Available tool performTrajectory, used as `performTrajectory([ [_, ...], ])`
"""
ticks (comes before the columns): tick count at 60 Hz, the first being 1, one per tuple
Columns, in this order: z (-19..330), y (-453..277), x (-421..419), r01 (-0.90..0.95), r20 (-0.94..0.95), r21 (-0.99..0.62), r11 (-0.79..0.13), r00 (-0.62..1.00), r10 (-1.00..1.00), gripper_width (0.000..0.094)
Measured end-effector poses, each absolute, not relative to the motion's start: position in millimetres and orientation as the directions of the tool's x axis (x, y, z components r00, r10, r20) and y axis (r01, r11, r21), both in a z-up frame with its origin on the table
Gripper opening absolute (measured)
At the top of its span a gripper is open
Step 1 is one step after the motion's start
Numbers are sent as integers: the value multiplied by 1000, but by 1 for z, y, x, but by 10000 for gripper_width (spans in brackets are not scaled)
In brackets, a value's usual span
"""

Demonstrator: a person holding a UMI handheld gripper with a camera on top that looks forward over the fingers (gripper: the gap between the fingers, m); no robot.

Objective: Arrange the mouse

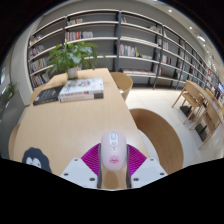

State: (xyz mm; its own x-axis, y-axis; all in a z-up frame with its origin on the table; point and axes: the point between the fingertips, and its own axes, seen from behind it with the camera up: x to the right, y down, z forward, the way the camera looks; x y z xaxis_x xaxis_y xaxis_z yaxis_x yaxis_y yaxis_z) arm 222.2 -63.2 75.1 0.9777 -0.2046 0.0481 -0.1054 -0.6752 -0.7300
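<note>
A pale pink mouse (113, 149) with a small pink mark on its back sits between my gripper's (113, 160) magenta pads (93, 157). Both pads touch its sides, so the fingers are shut on it. The mouse appears held just above the near end of a long light wooden table (60, 120). Its front points away from me, along the table.
A stack of books (80, 89) and a dark book (45, 96) lie at the table's far end by a potted plant (70, 55). A dark object (36, 158) lies near left. Wooden chairs (160, 135) stand to the right. Bookshelves (120, 45) line the back wall.
</note>
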Motion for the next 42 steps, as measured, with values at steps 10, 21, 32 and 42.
performTrajectory([
  [10,202,-27,110,-98,-9,-855,-510,985,-174,327],
  [21,229,-18,-33,-65,-46,-883,-464,998,-51,327],
  [32,119,-51,-99,-17,-13,-789,-614,1000,-11,327],
  [42,30,-90,-108,-18,3,-685,-728,1000,-27,330],
])
